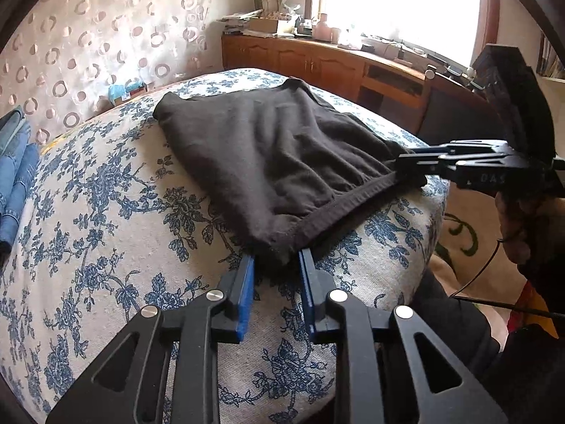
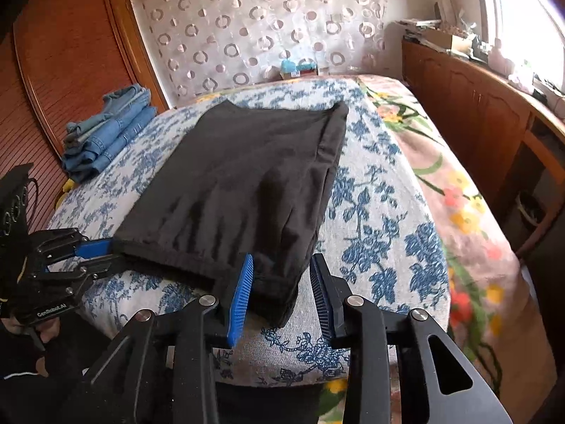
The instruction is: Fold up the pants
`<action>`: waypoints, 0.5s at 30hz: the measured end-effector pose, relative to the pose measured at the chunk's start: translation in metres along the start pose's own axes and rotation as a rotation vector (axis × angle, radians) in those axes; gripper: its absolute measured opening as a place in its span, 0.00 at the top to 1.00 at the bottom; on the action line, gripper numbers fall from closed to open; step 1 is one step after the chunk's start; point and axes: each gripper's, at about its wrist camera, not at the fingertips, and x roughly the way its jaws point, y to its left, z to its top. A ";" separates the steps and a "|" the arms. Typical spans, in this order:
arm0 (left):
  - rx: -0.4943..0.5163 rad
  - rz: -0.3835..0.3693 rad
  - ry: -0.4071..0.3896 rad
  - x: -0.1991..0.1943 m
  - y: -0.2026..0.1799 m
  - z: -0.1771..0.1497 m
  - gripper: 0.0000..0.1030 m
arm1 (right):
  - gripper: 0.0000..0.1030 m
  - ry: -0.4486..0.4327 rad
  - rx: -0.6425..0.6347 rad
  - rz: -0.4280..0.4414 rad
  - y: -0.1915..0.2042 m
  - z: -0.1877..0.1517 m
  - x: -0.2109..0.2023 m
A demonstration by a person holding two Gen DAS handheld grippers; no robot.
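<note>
Folded black pants [image 1: 275,152] [image 2: 247,176] lie flat on a bed with a blue floral cover [image 1: 106,212]. Their elastic waistband runs along the near edge. My left gripper [image 1: 276,259] is shut on the near left waistband corner, and bunched cloth fills the gap between its blue pads. From the right wrist view, the left gripper [image 2: 106,252] pinches that corner from the side. My right gripper [image 2: 282,268] stands open around the near right corner, with cloth against its left pad and a gap at the right pad. In the left wrist view, the right gripper [image 1: 406,168] sits at that waistband end.
A stack of folded blue jeans [image 2: 106,134] [image 1: 14,176] rests at the bed's far left. A wooden cabinet [image 2: 476,113] [image 1: 317,60] with clutter runs under the window on the right. The bed's near edge drops off just below both grippers. A gloved hand [image 2: 46,332] holds the left tool.
</note>
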 end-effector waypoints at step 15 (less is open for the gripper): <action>0.005 0.010 -0.004 0.006 0.000 0.004 0.57 | 0.79 -0.001 -0.017 0.024 0.004 -0.001 0.006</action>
